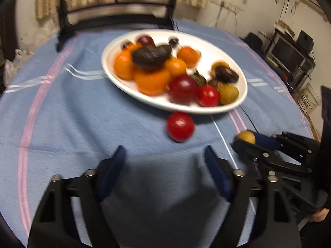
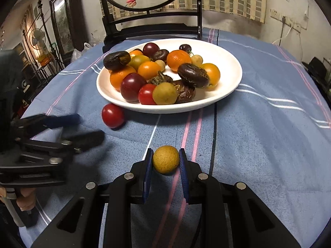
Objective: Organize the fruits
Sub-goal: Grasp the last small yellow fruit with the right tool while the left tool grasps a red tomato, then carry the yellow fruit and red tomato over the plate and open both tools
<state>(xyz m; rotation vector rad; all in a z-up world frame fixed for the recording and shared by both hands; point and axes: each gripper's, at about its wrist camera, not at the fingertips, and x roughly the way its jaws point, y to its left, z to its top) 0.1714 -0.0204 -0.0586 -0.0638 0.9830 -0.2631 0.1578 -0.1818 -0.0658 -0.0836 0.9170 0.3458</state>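
A small round yellow-brown fruit (image 2: 165, 159) is pinched by the right tool (image 2: 165, 161) below the white oval plate (image 2: 227, 62), presumably for adding to it, while the left tool (image 1: 164, 157) is held spread, empty, toward the stray red tomato (image 1: 180, 126) beside its rim.

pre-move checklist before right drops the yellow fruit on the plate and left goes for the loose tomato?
1. Right gripper shut on the yellow fruit, both fingers touching it: ok.
2. Left gripper open, nothing between its fingers: ok.
3. Red tomato on the cloth just outside the plate rim, unobstructed: ok.
4. Bare spot on the plate for the fruit, right side in the right wrist view: ok.
5. Left gripper lined up with the tomato: cannot tell, left wrist view is blurred.
6. Grippers apart from each other: ok.
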